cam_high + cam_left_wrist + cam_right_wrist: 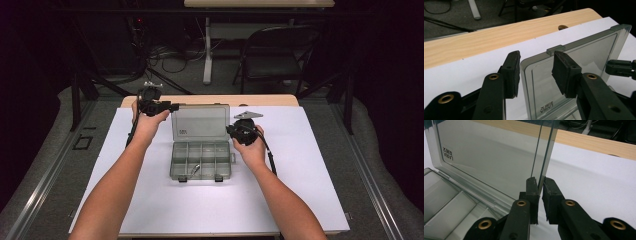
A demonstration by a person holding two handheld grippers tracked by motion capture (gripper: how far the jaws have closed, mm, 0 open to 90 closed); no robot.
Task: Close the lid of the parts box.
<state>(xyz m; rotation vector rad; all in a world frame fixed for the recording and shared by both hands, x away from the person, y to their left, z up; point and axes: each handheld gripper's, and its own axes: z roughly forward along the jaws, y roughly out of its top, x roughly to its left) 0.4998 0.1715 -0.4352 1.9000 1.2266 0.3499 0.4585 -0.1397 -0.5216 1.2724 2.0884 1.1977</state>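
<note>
Smoky translucent plastic lid [494, 157] upright, right tool [539, 187] clamped on its thin edge, left tool [536, 72] part-open straddling its corner

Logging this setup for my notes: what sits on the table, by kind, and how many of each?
Clear compartment box with open lid: 1
Small metal part inside box: 1
White mat: 1
Handheld grippers, left gripper and right gripper: 2
Total: 5

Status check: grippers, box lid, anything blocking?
Right gripper clamped on the lid's side edge, lid upright. Left gripper straddling the lid's other corner, pads not yet touching. Compartment box open. No obstruction seen.
</note>
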